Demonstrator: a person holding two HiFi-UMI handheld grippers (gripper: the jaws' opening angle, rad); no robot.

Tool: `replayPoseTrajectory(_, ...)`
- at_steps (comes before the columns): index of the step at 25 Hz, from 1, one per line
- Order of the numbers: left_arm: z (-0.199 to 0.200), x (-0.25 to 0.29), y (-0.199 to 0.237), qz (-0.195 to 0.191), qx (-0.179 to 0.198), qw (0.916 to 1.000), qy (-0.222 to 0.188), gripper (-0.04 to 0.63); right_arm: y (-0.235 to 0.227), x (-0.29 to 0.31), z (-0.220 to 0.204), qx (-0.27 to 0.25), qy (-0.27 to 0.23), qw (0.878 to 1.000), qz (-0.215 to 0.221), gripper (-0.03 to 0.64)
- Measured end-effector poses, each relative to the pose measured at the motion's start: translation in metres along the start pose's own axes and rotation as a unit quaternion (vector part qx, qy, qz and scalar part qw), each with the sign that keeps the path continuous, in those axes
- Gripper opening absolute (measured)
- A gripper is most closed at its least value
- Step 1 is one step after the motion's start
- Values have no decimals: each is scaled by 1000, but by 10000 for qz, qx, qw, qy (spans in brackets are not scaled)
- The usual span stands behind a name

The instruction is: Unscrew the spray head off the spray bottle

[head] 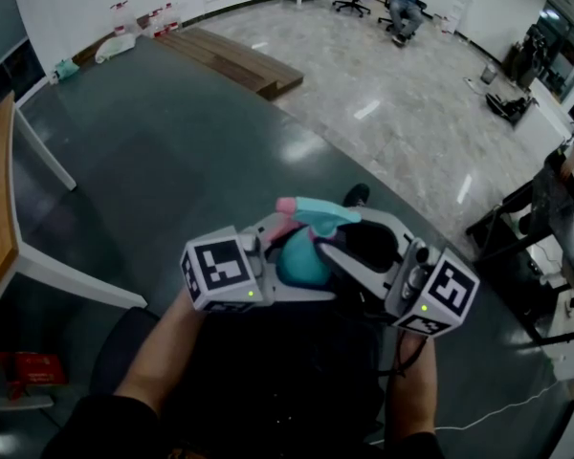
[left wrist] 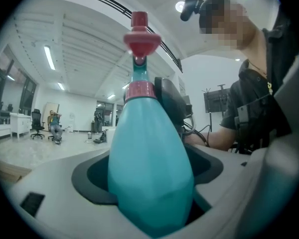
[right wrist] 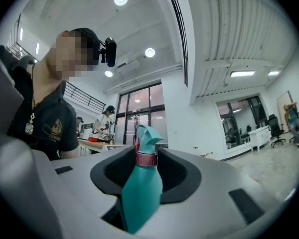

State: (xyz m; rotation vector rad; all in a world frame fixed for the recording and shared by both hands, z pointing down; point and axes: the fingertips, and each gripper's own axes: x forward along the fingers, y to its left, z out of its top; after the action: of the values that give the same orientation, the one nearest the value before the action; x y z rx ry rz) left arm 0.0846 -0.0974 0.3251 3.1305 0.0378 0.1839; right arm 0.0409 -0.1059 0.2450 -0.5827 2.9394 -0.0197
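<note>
left gripper: clamped on the teal body of the spray bottle, which fills the gap between its jaws.
right gripper: jaws wide, 1 on each side of the bottle's pink collar; the pads seem clear of it, though the view is tight.
spray bottle: centre of the head view, between the 2 grippers, above the table.
spray head: still on the bottle, teal with a pink nozzle.
table: dark grey, left and middle of the head view.
wooden platform: upper middle, on the pale floor.
</note>
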Motion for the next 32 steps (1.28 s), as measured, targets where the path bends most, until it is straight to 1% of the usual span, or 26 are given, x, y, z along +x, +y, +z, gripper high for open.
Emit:
replayPoseTrajectory(3,1,-2,16,461,-43,9989,-61,419,-10,0,1,33,-8,9992,-392,149)
replayPoseTrajectory(5,0,-4,29,854,-39,9963,-58,419,-19,-1,2,115,-76,9978,-650,149)
replayPoseTrajectory(8,-5,-7,51,1502,-51,9886,52,419,-31,-1,1,92,-58,9934,-1141,147)
replayPoseTrajectory(10,-10,-8,62,1866,-104,9822,173,419,-35,-1,0,57,-26,9907,-1361,147)
replayPoseTrajectory(12,-14,-8,68,2097,-132,9773,270,419,-36,0,-2,80,27,9882,-1529,147)
replayPoseTrajectory(18,-19,-9,76,2486,-72,9676,442,419,-45,13,-13,89,358,9777,-2069,146)
replayPoseTrajectory(19,-19,-9,76,2527,-57,9664,464,419,-45,13,-14,77,386,9763,-2126,127)
replayPoseTrajectory(21,-19,-9,75,2531,-40,9663,467,419,-45,13,-13,54,415,9762,-2129,121)
replayPoseTrajectory(24,-17,-8,71,2355,-14,9709,434,419,-43,12,-12,50,446,9793,-1975,123)
replayPoseTrajectory(28,-14,-6,60,1916,-9,9808,364,419,-36,10,-10,40,474,9850,-1658,123)
replayPoseTrajectory(32,-11,-3,44,1331,-37,9907,293,419,-28,6,-8,70,450,9928,-1110,123)
